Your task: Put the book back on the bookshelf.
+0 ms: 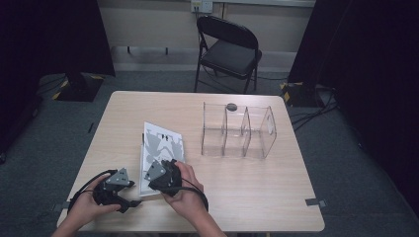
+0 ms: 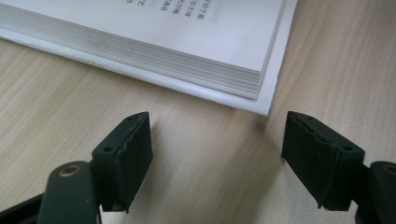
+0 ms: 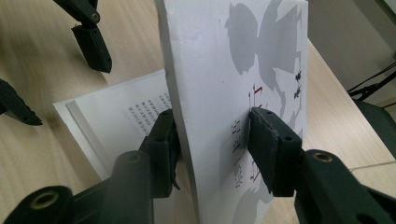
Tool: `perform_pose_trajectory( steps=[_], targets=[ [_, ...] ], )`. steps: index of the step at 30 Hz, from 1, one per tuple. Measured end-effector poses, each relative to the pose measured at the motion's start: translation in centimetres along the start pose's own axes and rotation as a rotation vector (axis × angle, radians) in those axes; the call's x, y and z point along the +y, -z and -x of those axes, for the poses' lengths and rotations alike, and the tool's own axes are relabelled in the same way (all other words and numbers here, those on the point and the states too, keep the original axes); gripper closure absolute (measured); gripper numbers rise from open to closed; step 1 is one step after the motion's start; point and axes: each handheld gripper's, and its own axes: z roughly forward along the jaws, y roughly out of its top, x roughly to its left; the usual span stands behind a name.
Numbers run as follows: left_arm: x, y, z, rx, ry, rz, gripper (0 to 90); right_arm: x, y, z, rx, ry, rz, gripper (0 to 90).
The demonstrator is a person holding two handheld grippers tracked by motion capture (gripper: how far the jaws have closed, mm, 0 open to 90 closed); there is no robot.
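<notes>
The right gripper (image 3: 212, 140) is clamping its fingers on the lifted cover (image 3: 233, 70) of the book (image 1: 160, 148), lying near-left on the desk (image 1: 257, 192). The cover's red and black print is staying unreadable. The left gripper (image 2: 217, 154) is holding fingers apart beside the book's corner.

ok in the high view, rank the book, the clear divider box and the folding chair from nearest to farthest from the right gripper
1. book: right at the right gripper, whose jaws pinch its lifted cover, near the table's front edge.
2. clear divider box: farther back and to the right on the table.
3. folding chair: on the floor beyond the table's far edge.
</notes>
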Motion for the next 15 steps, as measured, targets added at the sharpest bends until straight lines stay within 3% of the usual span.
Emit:
perform_pose_trajectory(
  steps=[6,10,15],
  targets=[
    [0.01,-0.12,0.07,0.013,-0.007,0.009,25.3,0.51,0.13,0.33,0.001,0.0,-0.012,55.2],
    [-0.12,-0.05,-0.05,0.007,-0.014,0.049,42.0,0.77,0.17,0.49,0.001,0.002,-0.02,55.3],
    [-0.01,-0.13,-0.01,0.008,-0.015,0.057,47.3,0.94,0.05,0.27,0.001,0.011,-0.033,55.2]
  ],
)
